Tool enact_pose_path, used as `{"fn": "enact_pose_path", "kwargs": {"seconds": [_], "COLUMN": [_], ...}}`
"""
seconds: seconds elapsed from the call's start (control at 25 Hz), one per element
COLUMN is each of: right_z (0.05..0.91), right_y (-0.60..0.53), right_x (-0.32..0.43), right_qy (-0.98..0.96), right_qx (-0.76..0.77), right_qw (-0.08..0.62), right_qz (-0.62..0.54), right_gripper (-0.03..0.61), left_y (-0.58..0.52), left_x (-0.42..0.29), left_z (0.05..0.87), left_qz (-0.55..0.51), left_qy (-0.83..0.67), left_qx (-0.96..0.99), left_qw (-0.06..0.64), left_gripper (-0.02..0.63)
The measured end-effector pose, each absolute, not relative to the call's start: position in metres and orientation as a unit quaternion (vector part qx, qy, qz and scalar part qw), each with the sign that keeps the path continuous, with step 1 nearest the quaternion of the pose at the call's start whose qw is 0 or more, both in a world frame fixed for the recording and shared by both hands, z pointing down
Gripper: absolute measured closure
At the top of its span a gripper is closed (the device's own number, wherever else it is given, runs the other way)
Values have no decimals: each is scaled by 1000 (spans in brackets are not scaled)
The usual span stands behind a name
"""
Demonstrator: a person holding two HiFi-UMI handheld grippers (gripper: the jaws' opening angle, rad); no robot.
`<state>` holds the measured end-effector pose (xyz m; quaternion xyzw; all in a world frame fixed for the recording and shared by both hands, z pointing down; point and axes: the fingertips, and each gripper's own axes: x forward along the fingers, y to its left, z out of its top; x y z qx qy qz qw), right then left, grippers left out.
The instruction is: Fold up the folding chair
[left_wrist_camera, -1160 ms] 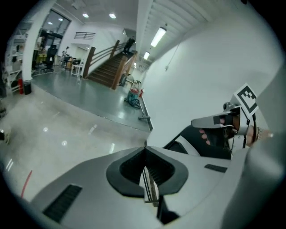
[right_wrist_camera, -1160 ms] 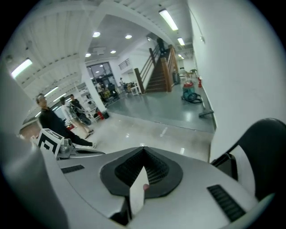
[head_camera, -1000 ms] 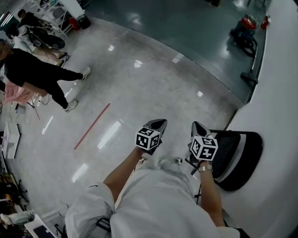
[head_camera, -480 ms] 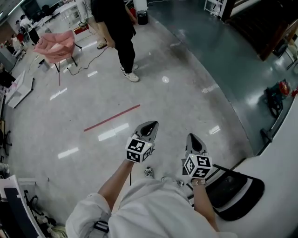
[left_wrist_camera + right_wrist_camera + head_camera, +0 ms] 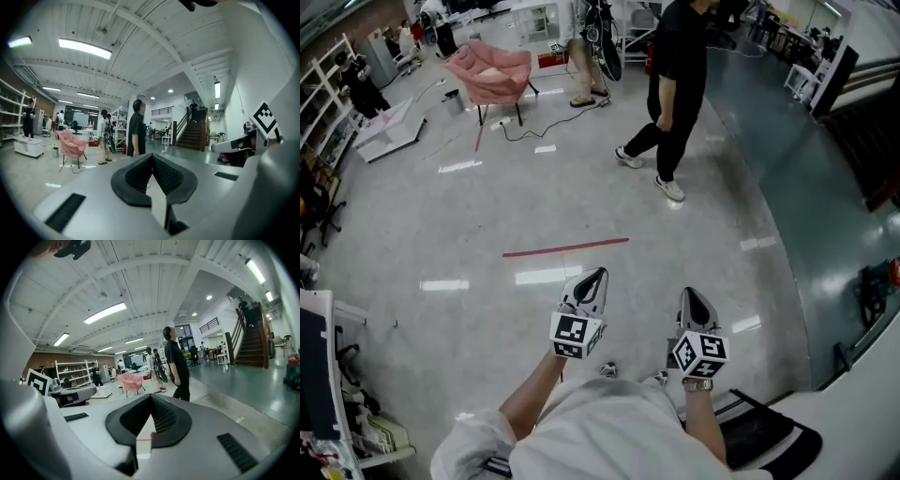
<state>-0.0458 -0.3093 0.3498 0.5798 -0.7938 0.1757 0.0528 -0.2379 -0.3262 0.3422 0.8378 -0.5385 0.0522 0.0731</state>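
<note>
The pink folding chair (image 5: 495,71) stands open far across the floor at the top left of the head view. It also shows small in the left gripper view (image 5: 71,146) and the right gripper view (image 5: 131,380). My left gripper (image 5: 595,277) and right gripper (image 5: 692,298) are held side by side in front of my body, far from the chair. Both point outward over the bare floor. In each gripper view the ribbed pads meet with nothing between them: left gripper (image 5: 152,157), right gripper (image 5: 150,397). Both are shut and empty.
A person in black (image 5: 675,84) walks between me and the far room; another person (image 5: 581,52) stands by the chair. A cable (image 5: 534,127) lies near the chair, a red tape line (image 5: 565,247) on the floor ahead. A black-and-white object (image 5: 764,433) sits behind me, right. A staircase (image 5: 191,133) rises far off.
The whole view has swung round: the pink chair and the person in black have shifted from the left edge toward the top middle. Both grippers stayed shut and have risen slightly together.
</note>
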Motion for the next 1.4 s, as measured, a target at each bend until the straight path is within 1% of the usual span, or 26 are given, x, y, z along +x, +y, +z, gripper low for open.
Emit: {"fn": "enact_pose_path", "kwargs": {"seconds": [0.16, 0.28, 0.48, 0.64, 1.0, 1.16, 1.4], "right_z": [339, 331, 327, 323, 325, 326, 332], "right_y": [-317, -319, -321, -304, -270, -257, -251], "right_x": [-89, -109, -123, -137, -104, -92, -69], "right_qy": [-819, -832, -845, -850, -830, -818, -804], "right_qx": [546, 529, 511, 508, 539, 558, 580], "right_qw": [45, 40, 43, 45, 56, 48, 41], "right_qz": [169, 161, 150, 135, 131, 129, 127], "right_gripper": [575, 575, 575, 575, 575, 575, 575], "left_y": [-316, -310, -297, -280, -261, -257, -264], "left_x": [-291, -318, -327, -336, -298, -289, -272], "left_z": [339, 337, 322, 327, 332, 338, 336], "left_qz": [47, 51, 39, 37, 38, 42, 43], "left_qy": [-582, -611, -624, -624, -586, -571, -560], "left_qx": [808, 787, 778, 778, 807, 817, 826], "left_qw": [79, 74, 55, 64, 67, 70, 51], "left_gripper": [603, 603, 603, 603, 603, 603, 603]}}
